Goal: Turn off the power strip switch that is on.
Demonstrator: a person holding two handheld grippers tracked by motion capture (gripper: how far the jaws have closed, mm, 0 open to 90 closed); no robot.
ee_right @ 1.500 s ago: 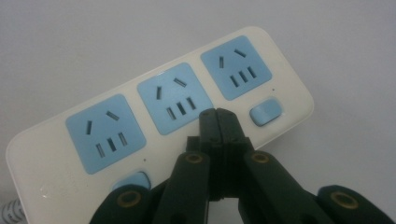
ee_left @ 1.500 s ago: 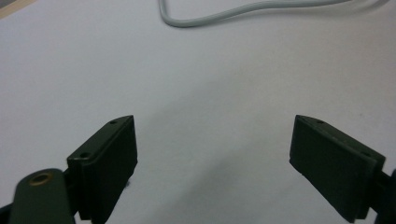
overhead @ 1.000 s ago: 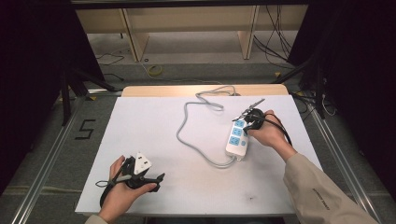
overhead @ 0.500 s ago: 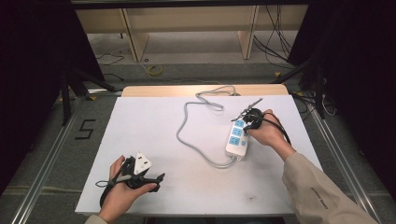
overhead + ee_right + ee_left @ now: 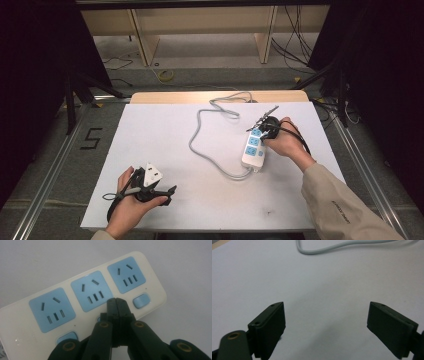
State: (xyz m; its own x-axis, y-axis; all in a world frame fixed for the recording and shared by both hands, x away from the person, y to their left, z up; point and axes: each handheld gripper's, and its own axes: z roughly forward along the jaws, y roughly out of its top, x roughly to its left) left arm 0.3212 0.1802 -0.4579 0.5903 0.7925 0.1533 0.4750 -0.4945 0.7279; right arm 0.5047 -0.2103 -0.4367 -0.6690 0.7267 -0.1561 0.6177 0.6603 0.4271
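A white power strip (image 5: pixel 251 150) with three blue sockets lies right of the table's middle, and its grey cable (image 5: pixel 199 145) loops toward the far edge. My right gripper (image 5: pixel 259 132) is held over the strip's far end. In the right gripper view its jaws are shut with nothing between them, the tips (image 5: pixel 116 301) low over the power strip (image 5: pixel 22 315) beside the middle socket (image 5: pixel 91 291) and a blue switch (image 5: pixel 141 301). Whether they touch it I cannot tell. My left gripper (image 5: pixel 170 195) rests near the front left edge, open and empty (image 5: pixel 325 312) over bare white table.
The white tabletop (image 5: pixel 165 130) has a wooden strip (image 5: pixel 170 96) along its far edge. A curve of the grey cable (image 5: pixel 324 248) crosses the top of the left gripper view. Shelving and loose cables stand on the floor beyond the table.
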